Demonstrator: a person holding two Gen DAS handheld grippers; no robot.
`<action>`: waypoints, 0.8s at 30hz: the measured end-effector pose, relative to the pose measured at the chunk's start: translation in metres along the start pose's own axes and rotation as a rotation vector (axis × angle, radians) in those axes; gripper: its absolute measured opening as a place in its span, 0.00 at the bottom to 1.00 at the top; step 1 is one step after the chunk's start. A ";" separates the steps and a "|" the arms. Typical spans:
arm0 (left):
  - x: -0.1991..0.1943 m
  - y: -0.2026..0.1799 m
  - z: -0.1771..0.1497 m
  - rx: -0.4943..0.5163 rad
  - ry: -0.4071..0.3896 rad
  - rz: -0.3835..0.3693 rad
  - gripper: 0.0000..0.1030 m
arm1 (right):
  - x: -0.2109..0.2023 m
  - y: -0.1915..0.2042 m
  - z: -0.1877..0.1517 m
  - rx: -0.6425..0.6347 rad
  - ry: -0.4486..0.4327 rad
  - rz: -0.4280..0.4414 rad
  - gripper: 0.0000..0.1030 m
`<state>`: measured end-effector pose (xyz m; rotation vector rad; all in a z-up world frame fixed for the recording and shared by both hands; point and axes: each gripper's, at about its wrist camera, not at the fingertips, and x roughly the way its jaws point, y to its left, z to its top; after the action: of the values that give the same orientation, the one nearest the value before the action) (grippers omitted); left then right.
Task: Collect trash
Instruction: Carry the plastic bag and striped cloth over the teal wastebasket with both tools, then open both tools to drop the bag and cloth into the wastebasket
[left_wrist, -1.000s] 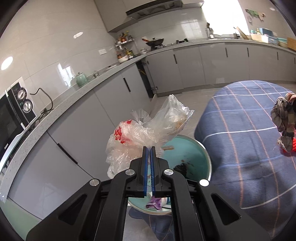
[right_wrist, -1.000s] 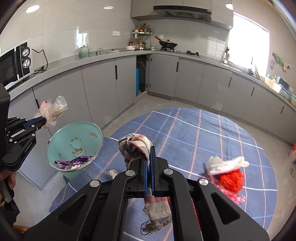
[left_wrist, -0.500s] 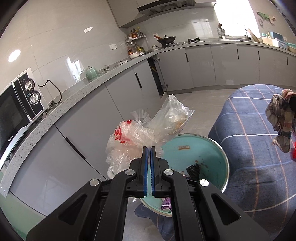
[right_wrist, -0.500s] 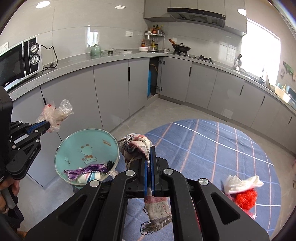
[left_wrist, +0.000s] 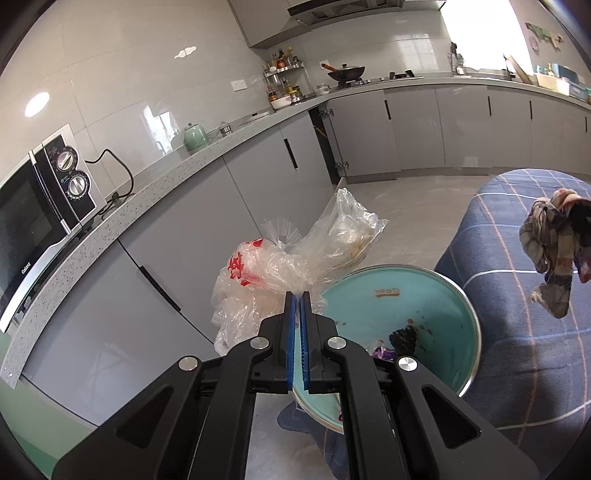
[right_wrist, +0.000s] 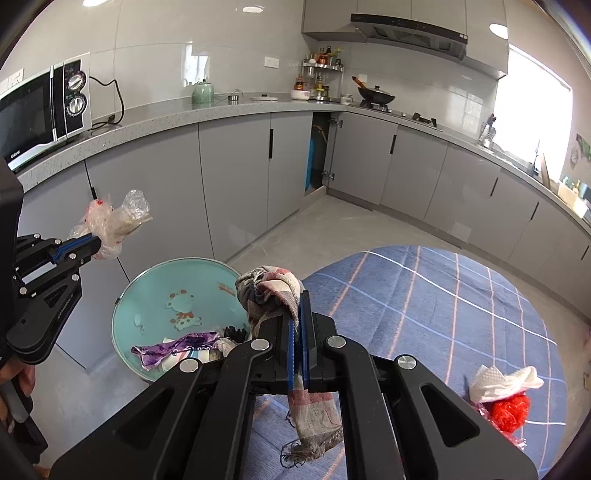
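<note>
Over the teal trash bin (right_wrist: 147, 317), left tongs (left_wrist: 297, 295) are clamped on crumpled plastic bags (left_wrist: 291, 266); right tongs (right_wrist: 300, 306) pinch a plaid rag (right_wrist: 273, 291).

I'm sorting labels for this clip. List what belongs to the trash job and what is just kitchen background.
Job:
- plastic bag, held in left gripper
- checked rag, held in right gripper
- teal bin
- tissue and red mesh on rug

Background:
- microwave
- kettle
- wok

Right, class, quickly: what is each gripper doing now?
Left gripper: closed on the plastic bag.
Right gripper: closed on the checked rag.
</note>
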<state>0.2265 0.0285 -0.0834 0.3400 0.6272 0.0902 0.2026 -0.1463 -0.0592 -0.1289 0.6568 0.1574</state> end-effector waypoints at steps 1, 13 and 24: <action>0.001 0.001 0.000 -0.001 0.004 0.003 0.03 | 0.002 0.002 0.000 -0.002 0.002 0.001 0.04; 0.022 0.006 0.000 0.025 0.041 0.047 0.03 | 0.028 0.020 0.005 -0.028 0.024 0.022 0.04; 0.029 0.006 0.001 0.019 0.045 0.017 0.03 | 0.050 0.036 0.010 -0.055 0.039 0.043 0.04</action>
<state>0.2503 0.0395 -0.0967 0.3624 0.6698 0.1081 0.2413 -0.1043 -0.0846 -0.1712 0.6944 0.2151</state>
